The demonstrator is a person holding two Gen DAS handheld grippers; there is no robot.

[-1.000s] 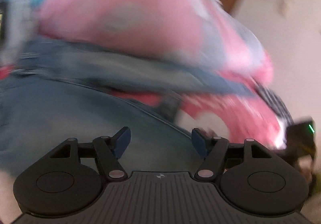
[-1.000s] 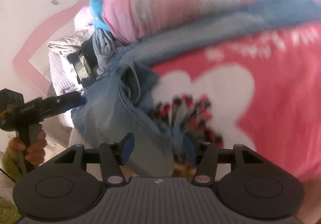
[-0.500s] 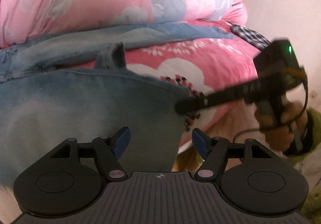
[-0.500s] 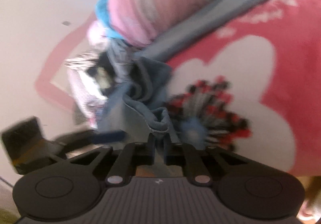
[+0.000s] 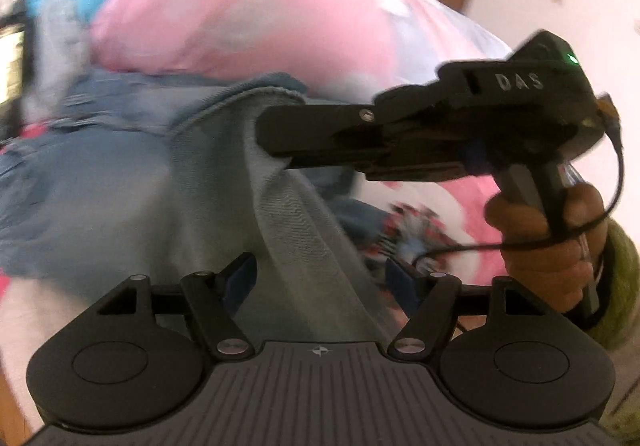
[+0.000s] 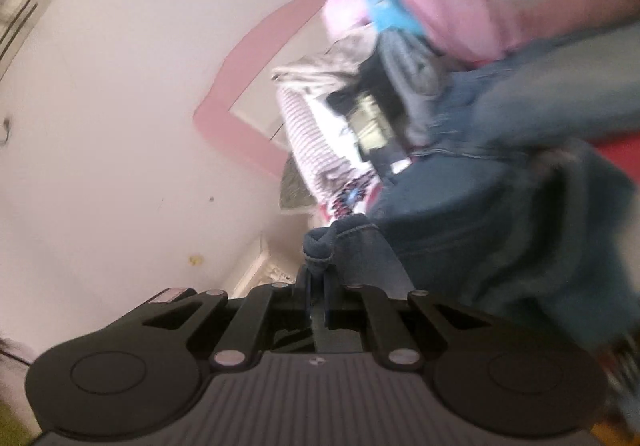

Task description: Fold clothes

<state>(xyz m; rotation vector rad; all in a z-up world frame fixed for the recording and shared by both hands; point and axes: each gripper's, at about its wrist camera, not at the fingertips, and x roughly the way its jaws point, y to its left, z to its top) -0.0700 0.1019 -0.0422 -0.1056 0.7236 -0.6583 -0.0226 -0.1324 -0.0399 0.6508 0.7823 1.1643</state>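
It was a home bedroom: a pink quilt [image 5: 240, 6] lay heaped on the bed beside piled laundry [image 6: 320, 126] (unsorted, crumpled).

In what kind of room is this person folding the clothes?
Probably a bedroom at home. A plump pink quilt lies on a pink patterned bedsheet, with the jeans spread over it, and a heap of unfolded clothes sits against a painted wall.

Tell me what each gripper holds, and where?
Right gripper pinches the jeans at a bunched hem edge. Left gripper is open, holding nothing.
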